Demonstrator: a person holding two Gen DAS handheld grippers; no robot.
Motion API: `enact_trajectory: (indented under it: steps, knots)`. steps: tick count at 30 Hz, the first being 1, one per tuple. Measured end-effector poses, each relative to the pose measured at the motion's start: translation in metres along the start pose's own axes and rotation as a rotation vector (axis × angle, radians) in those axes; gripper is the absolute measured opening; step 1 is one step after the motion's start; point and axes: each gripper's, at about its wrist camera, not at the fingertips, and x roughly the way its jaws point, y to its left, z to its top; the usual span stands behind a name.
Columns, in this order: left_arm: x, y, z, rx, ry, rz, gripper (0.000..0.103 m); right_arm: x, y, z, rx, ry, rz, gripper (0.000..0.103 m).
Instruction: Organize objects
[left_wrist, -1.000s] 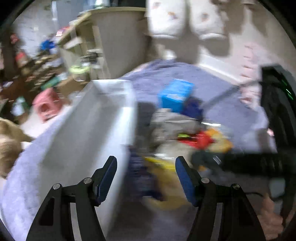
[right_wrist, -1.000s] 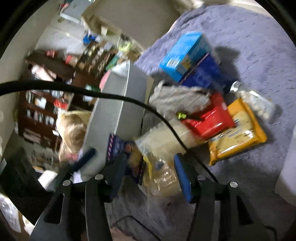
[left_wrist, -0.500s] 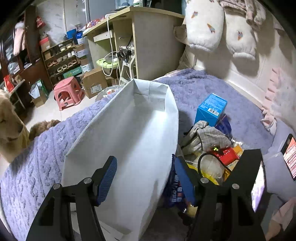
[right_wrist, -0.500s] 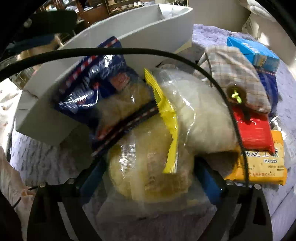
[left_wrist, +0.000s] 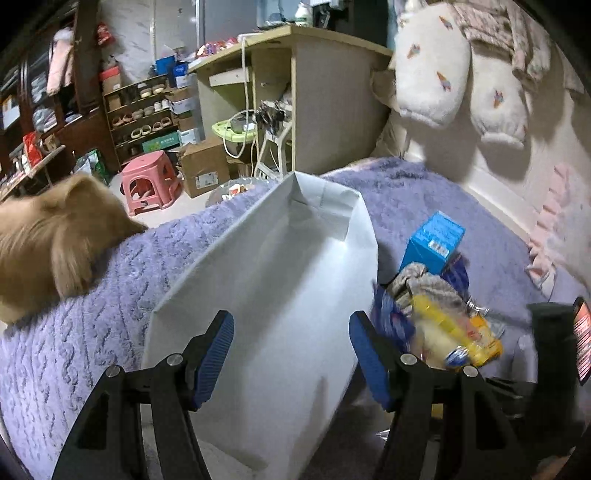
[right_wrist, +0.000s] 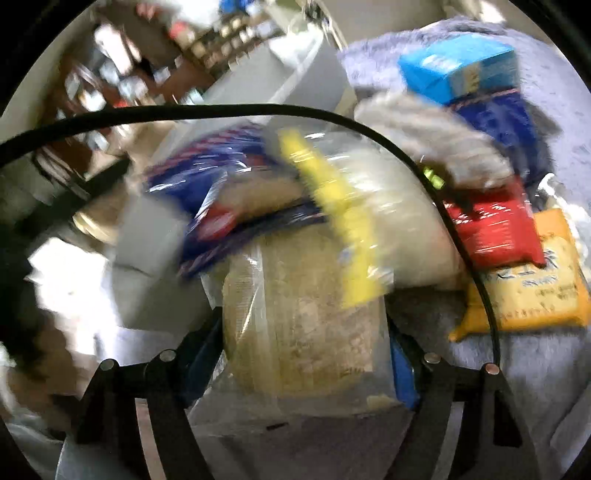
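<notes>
A purple blanket (left_wrist: 92, 295) is covering the bed, and a white bin (left_wrist: 280, 280) is lying on it at centre, its open mouth facing the near side. A tan dog (left_wrist: 48, 243) is leaning its head on the blanket's left edge. To the right of the bin a pile of goods is sitting on the blanket: a blue box (left_wrist: 436, 242) at the far end, a grey checked cloth (left_wrist: 424, 284) just nearer, and a red packet (right_wrist: 495, 225) resting partly on an orange packet (right_wrist: 532, 284) at the right.

The right gripper (right_wrist: 306, 350) is clamping a clear bag of pale round cakes (right_wrist: 303, 314), one blue pad pressing on each side of it (the view is badly smeared by motion). Just beyond that bag, a yellow-striped clear bag (right_wrist: 369, 206) and a blue snack bag (right_wrist: 225, 192) are lying against it, the blue one next to the bin wall. A black cable (right_wrist: 258, 109) is arching across this view.

The left gripper (left_wrist: 291, 354) is hovering over the bin's near mouth with its fingers wide apart, holding nothing.
</notes>
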Motion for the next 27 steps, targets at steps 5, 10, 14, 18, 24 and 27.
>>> enact_trajectory:
  steps: [5, 10, 14, 18, 24, 27]
  knots:
    - [-0.018, 0.013, 0.004, -0.039, -0.051, 0.026, 0.064, -0.061, 0.018, 0.006, -0.026, -0.211, 0.102, 0.077]
    - [-0.036, 0.033, 0.006, -0.086, -0.089, 0.069, 0.064, -0.076, 0.050, 0.022, -0.024, -0.350, 0.219, 0.078]
    - [-0.049, 0.057, 0.003, -0.131, -0.095, 0.103, 0.064, -0.063, 0.084, 0.044, -0.011, -0.374, 0.290, 0.078]
    - [-0.060, 0.086, -0.002, -0.203, -0.099, 0.128, 0.064, -0.028, 0.103, 0.049, 0.059, -0.338, 0.335, 0.080]
    - [-0.063, 0.103, -0.004, -0.258, -0.097, 0.175, 0.064, 0.008, 0.115, 0.043, 0.103, -0.238, 0.424, 0.081]
    - [-0.062, 0.095, -0.004, -0.231, -0.098, 0.188, 0.064, 0.007, 0.098, 0.041, 0.175, -0.284, 0.502, 0.085]
